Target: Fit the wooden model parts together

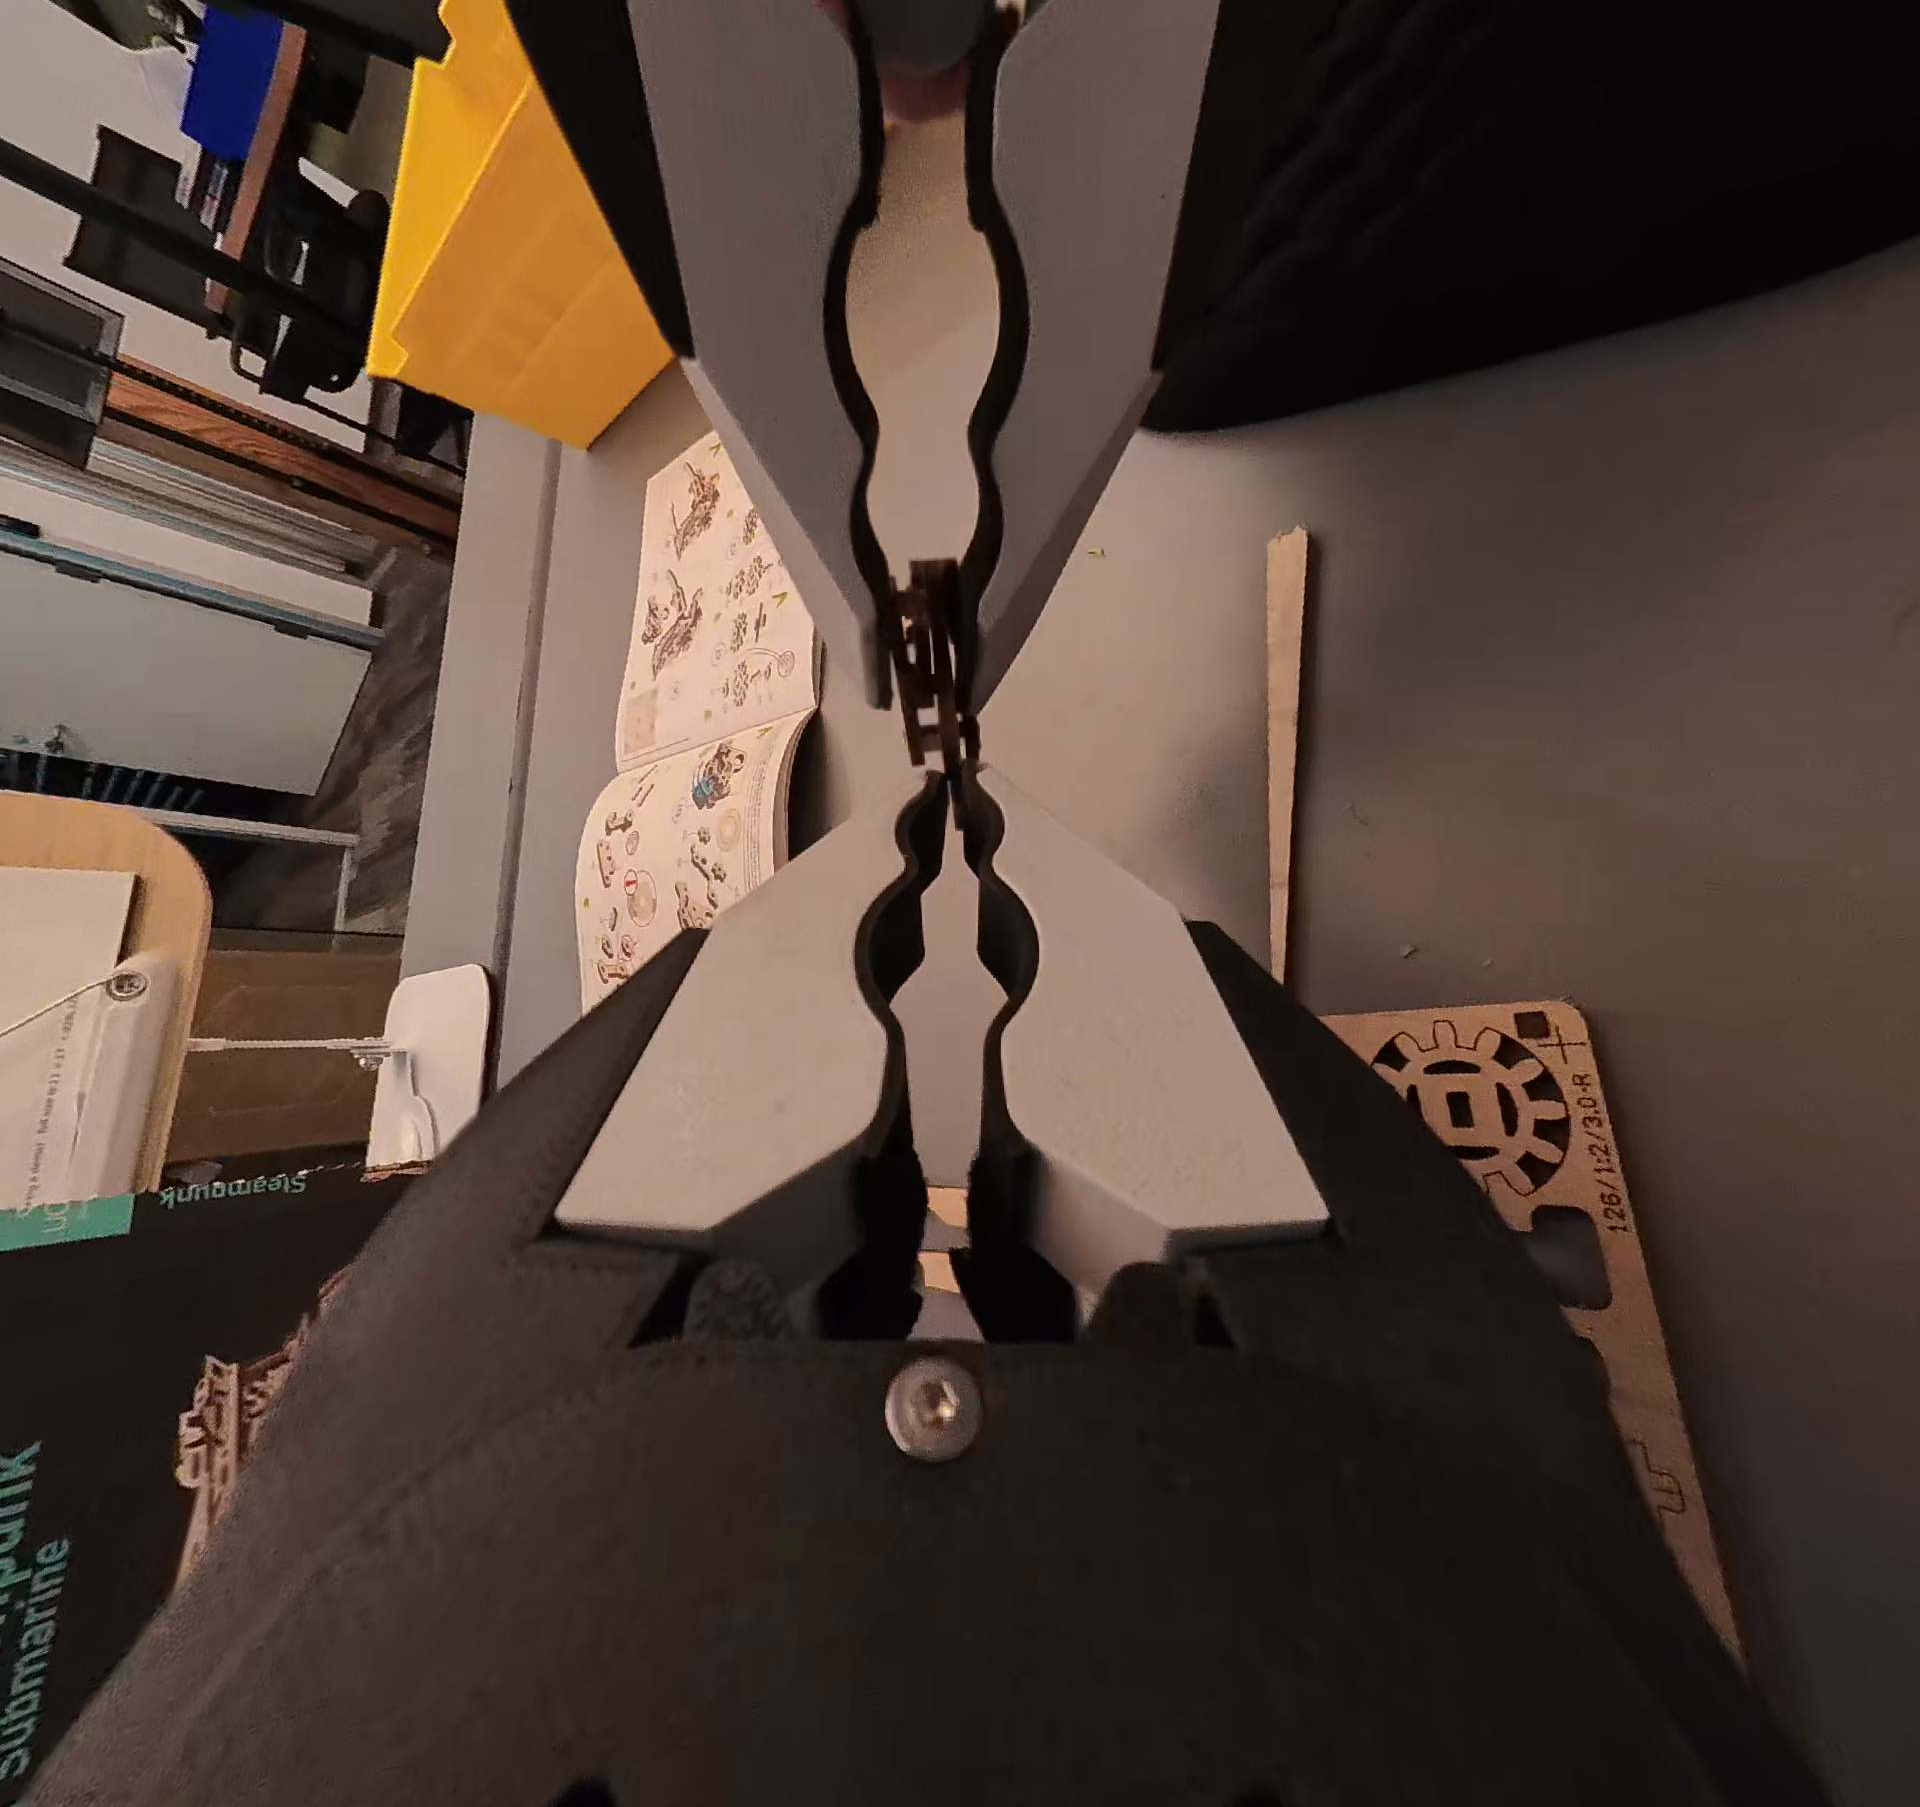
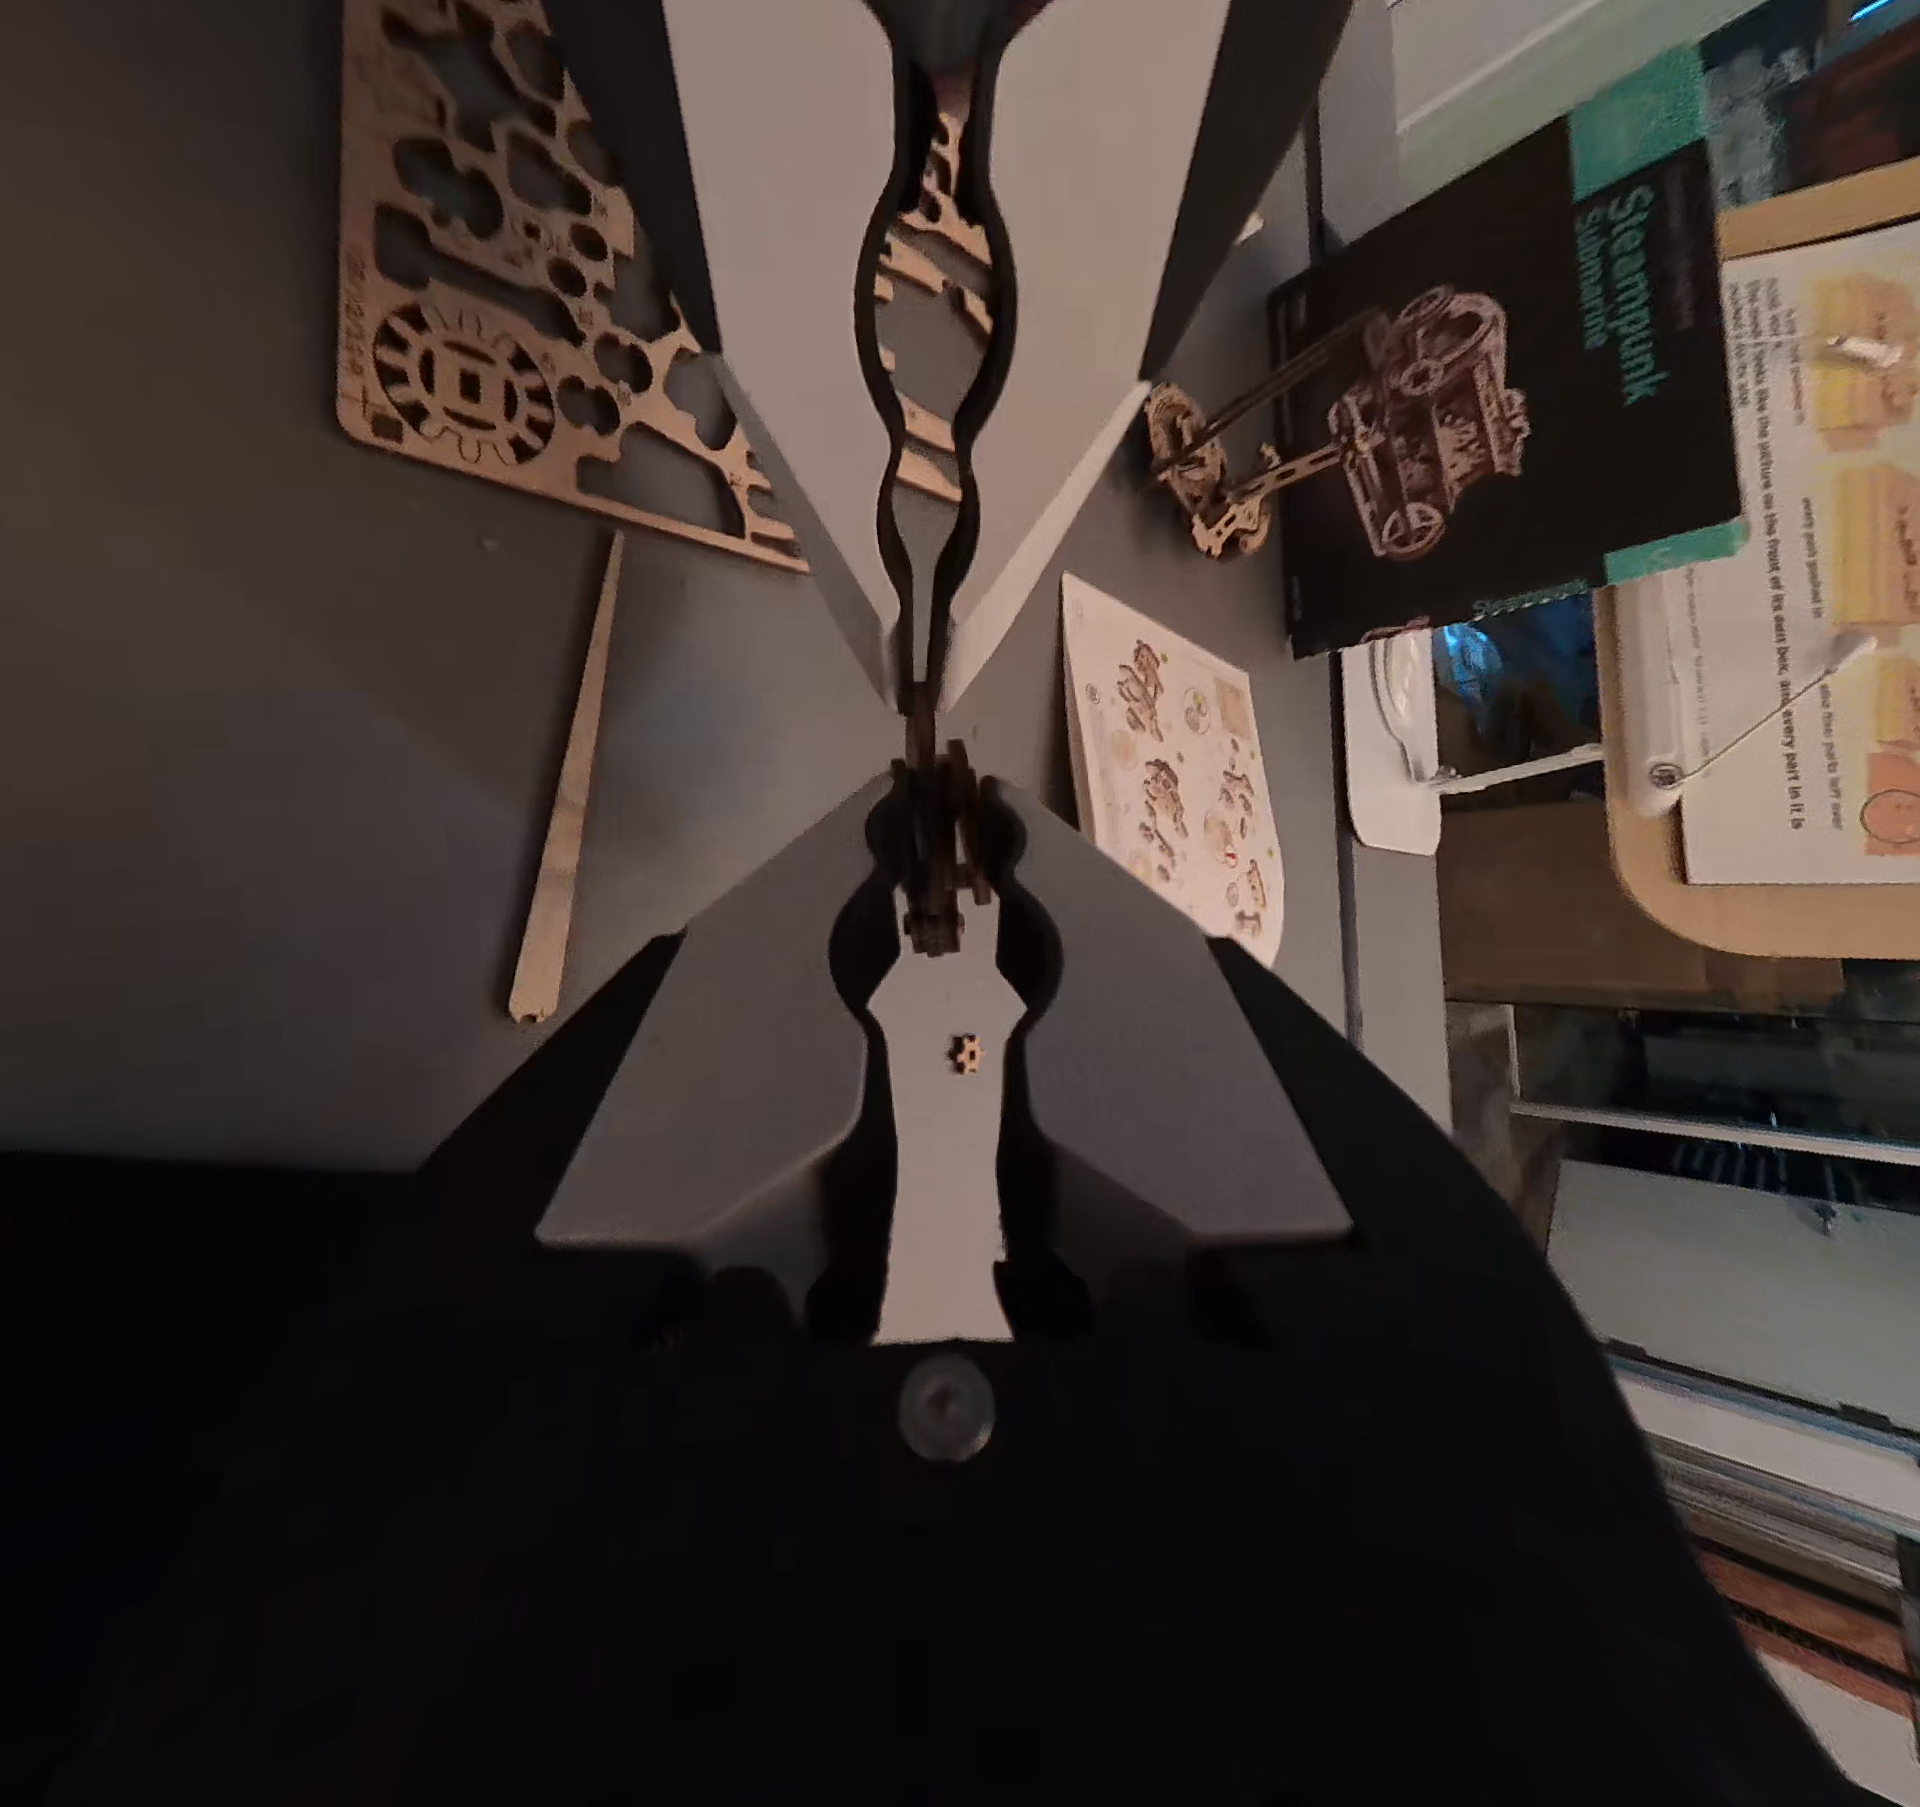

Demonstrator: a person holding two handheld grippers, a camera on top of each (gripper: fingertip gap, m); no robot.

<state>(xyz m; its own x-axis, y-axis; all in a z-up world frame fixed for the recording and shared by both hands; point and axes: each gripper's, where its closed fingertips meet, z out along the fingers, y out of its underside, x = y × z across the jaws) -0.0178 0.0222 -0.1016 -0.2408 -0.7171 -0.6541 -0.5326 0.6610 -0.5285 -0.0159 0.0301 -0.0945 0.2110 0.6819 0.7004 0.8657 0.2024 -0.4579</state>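
Note:
Both grippers meet tip to tip above the grey table (image 1: 1610,718). My right gripper (image 2: 935,807) is shut on a small dark wooden gear assembly (image 2: 940,864); in the left wrist view it (image 1: 930,687) comes in from the top with the assembly (image 1: 928,651) between its tips. My left gripper (image 1: 948,786) is shut on a thin wooden part (image 1: 961,796) that touches the assembly; in the right wrist view it (image 2: 920,692) enters from the top. A tiny loose wooden gear (image 2: 966,1053) lies on the table below the assembly.
A punched-out wooden parts sheet (image 2: 488,323) and a thin wooden strip (image 2: 571,770) lie on one side. An open instruction booklet (image 2: 1174,770), a partly built model (image 2: 1205,469) and the dark kit box (image 2: 1496,386) lie on the other. Yellow bins (image 1: 499,230) stand at the table's end. The tips of both grippers are at nearly the same place.

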